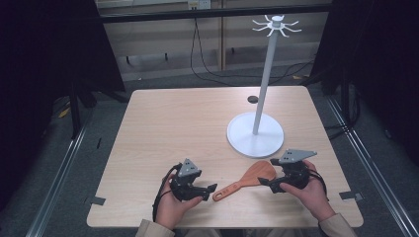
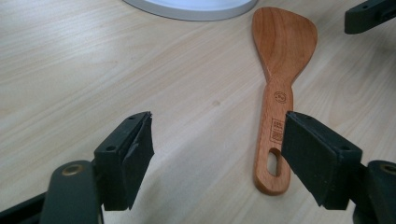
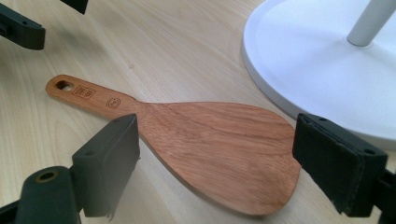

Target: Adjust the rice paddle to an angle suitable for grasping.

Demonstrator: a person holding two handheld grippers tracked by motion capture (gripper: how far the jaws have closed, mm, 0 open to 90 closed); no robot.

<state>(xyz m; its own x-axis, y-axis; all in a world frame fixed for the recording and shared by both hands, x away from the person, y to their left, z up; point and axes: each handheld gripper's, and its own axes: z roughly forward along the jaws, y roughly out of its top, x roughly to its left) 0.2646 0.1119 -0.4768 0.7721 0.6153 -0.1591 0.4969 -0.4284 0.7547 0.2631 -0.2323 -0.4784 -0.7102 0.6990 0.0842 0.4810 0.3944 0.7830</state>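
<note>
On the table lie one wooden spatula and one white stand, both tongs gaping apart

Square table, light wood-grain top, rounded corners, small dark round hole near far edge. Floor grey; metal rails run along both sides of the table. Black curtains hang at left and right. Far wall of pale wooden panels, black cables hanging down it and trailing over the floor. Socket at top. Lighting dim, even.
</note>
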